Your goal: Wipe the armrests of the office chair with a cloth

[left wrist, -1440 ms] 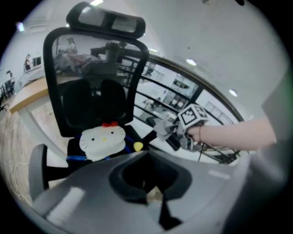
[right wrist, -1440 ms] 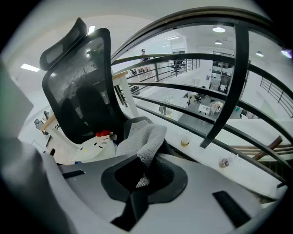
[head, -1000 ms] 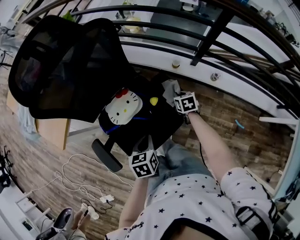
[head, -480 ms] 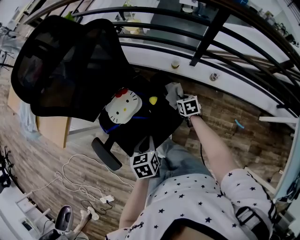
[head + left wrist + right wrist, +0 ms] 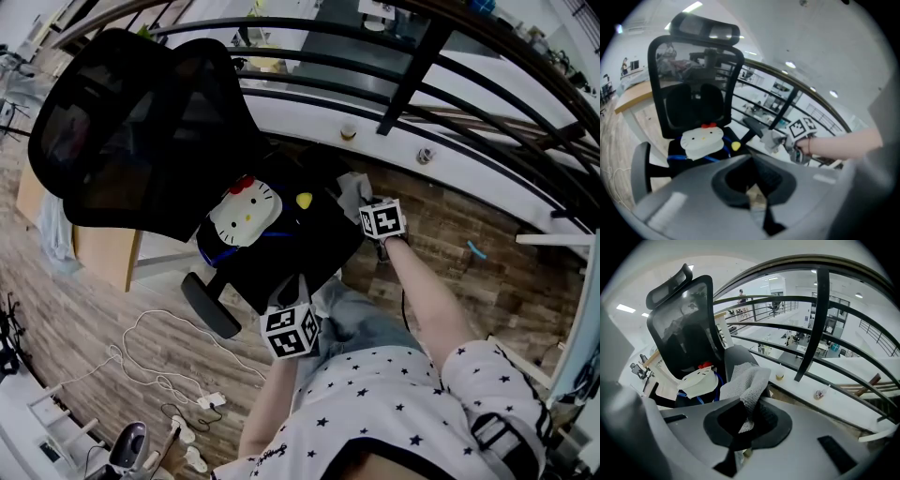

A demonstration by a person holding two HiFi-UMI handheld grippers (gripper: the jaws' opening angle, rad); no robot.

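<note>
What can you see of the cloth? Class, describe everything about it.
The cloth is pale grey, with a nubbly, towel-like weave. It is bunched and folded, one end pinched in the shut right gripper, the rest standing up and forward from it. It overlaps the chair's dark armrest; actual contact is unclear.
</note>
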